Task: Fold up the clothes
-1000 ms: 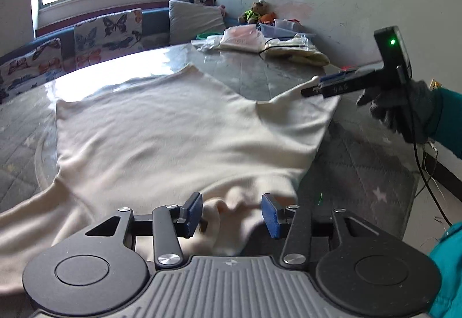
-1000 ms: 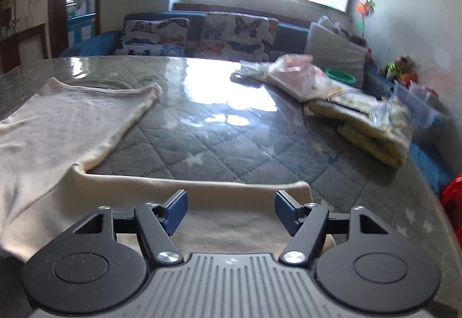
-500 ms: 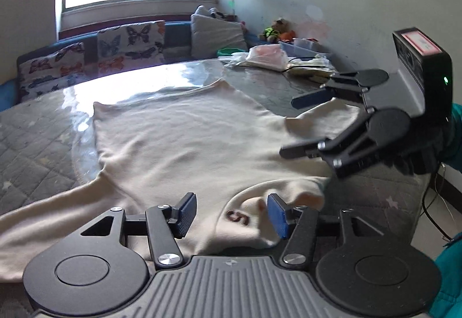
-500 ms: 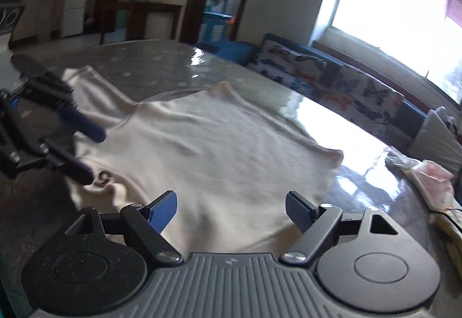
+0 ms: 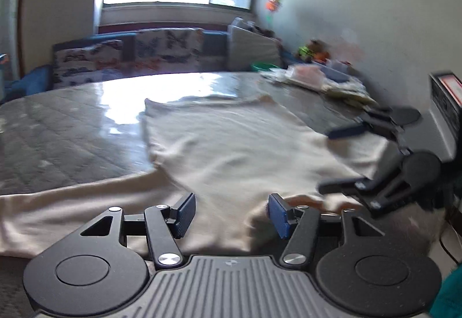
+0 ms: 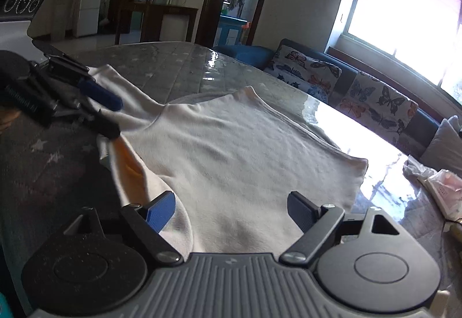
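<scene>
A cream long-sleeved top (image 5: pixel 231 150) lies spread flat on the grey quilted table (image 5: pixel 72 144); it also shows in the right wrist view (image 6: pixel 239 156). My left gripper (image 5: pixel 231 212) is open, low over the top's near edge by the collar, with nothing between its fingers. It shows at the left of the right wrist view (image 6: pixel 106 115). My right gripper (image 6: pixel 231 208) is open over the top's near side. It also shows at the right of the left wrist view (image 5: pixel 340 160), jaws wide, above the cloth's right part.
A pile of bagged items (image 5: pixel 326 81) sits at the table's far right corner. A sofa with butterfly cushions (image 6: pixel 361 92) runs under the window. A doorway and cabinets (image 6: pixel 161 14) lie beyond the table's far side.
My left gripper has swung left and opened a little wider. My right gripper has dropped lower and closer over the top, still open. The top has stayed flat.
</scene>
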